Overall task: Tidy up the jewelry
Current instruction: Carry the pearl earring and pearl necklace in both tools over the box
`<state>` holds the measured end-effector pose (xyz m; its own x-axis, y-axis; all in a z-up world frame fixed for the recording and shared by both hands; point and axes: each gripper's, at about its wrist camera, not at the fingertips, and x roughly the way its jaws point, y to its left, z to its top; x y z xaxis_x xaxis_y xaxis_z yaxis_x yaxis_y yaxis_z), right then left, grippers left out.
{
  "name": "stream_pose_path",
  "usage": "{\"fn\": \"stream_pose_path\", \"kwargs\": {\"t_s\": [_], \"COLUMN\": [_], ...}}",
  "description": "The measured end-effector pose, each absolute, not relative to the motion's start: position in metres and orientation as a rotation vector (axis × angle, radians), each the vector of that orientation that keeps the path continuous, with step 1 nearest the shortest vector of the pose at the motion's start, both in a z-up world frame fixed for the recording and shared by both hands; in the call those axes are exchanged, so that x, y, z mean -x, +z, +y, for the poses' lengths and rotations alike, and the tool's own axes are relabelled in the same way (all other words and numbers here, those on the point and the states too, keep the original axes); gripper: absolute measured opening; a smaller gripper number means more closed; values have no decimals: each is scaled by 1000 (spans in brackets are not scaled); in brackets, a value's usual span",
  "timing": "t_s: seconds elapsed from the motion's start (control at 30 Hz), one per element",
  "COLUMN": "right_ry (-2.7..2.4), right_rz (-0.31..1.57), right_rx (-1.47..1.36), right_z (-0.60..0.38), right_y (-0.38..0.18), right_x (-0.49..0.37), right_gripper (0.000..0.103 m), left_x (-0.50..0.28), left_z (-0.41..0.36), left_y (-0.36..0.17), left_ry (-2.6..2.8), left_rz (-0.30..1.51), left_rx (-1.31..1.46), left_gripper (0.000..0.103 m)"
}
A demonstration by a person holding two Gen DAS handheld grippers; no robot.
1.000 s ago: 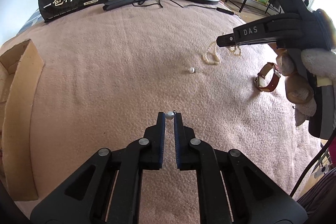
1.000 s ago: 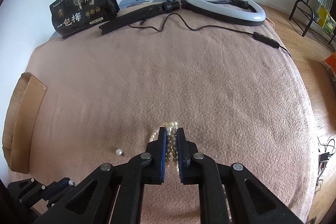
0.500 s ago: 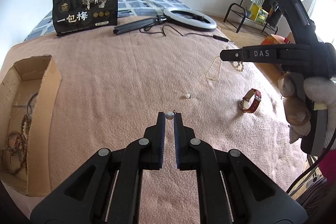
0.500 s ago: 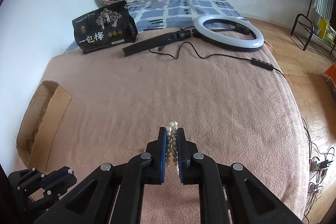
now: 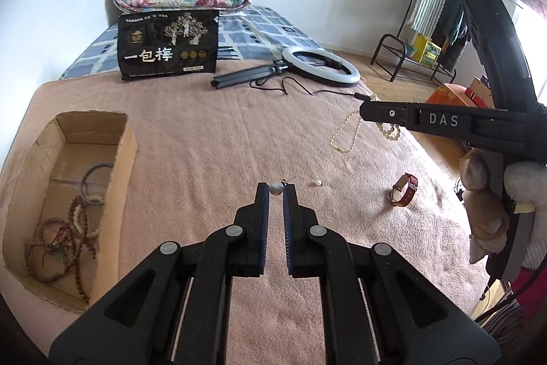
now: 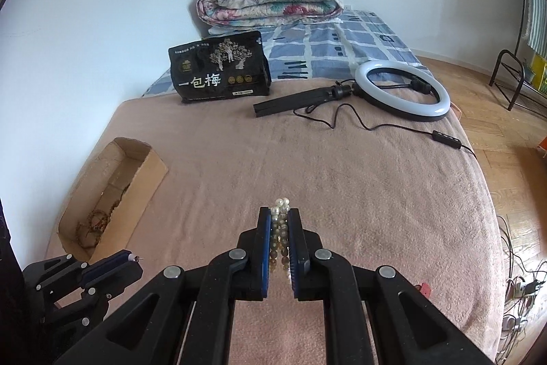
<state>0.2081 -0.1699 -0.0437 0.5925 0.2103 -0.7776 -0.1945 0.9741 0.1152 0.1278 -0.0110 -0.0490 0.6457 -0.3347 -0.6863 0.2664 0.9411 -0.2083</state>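
Since the earlier frames both grippers have risen off the pink blanket [image 5: 212, 139], bringing the cardboard box [image 5: 126, 159] with its bead strings fully into the left of the left wrist view. The left gripper [image 5: 275, 188] is clamped on a pearl earring [image 5: 275, 188], pinched at the very fingertips at frame centre, while a second pearl earring [image 5: 317, 183] lies on the blanket just right of those tips and a red-strapped watch [image 5: 403, 194] lies further right. The right gripper [image 6: 280, 216] is clenched on a pearl necklace [image 6: 281, 211], whose beads bunch between the pads and protrude above the tips, with loops hanging below in the left wrist view.
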Motion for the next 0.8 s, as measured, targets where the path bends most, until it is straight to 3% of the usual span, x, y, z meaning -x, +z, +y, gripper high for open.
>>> {"fn": "stream_pose_path", "kwargs": {"t_s": [0.8], "right_ry": [438], "right_rz": [852], "right_rx": [13], "right_z": [-53], "right_y": [-25], "right_x": [-199], "right_gripper": [7], "left_x": [-110], "left_z": [93], "left_y": [-31], "left_ry": [-165], "left_rz": [725], "left_rx": [147], "left_gripper": [6]}}
